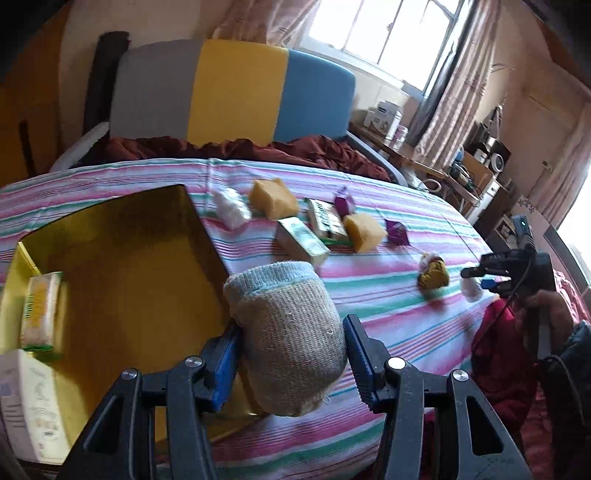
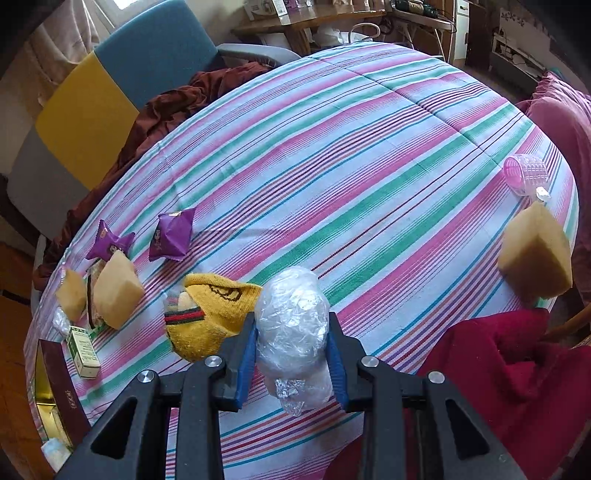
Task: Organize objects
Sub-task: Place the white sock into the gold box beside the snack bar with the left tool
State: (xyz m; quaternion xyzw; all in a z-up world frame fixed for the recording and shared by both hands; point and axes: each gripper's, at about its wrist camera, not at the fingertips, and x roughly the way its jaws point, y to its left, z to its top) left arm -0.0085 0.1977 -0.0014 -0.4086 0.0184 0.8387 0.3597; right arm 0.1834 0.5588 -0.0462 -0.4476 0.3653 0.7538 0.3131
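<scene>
Home bedroom. Bed (image 1: 369,206) with striped pink, green and white sheet fills both views; padded headboard (image 1: 236,92) in grey, yellow and blue panels at the far end, a rumpled dark red blanket (image 1: 295,151) bunched against it. Window (image 1: 388,33) with pale patterned curtains (image 1: 454,103) far right, daylight coming in. Wooden side table (image 1: 406,151) beyond the bed carries jars and boxes; cluttered shelving with small household items further right. Socks, sponges and snack packets scattered on the sheet.
</scene>
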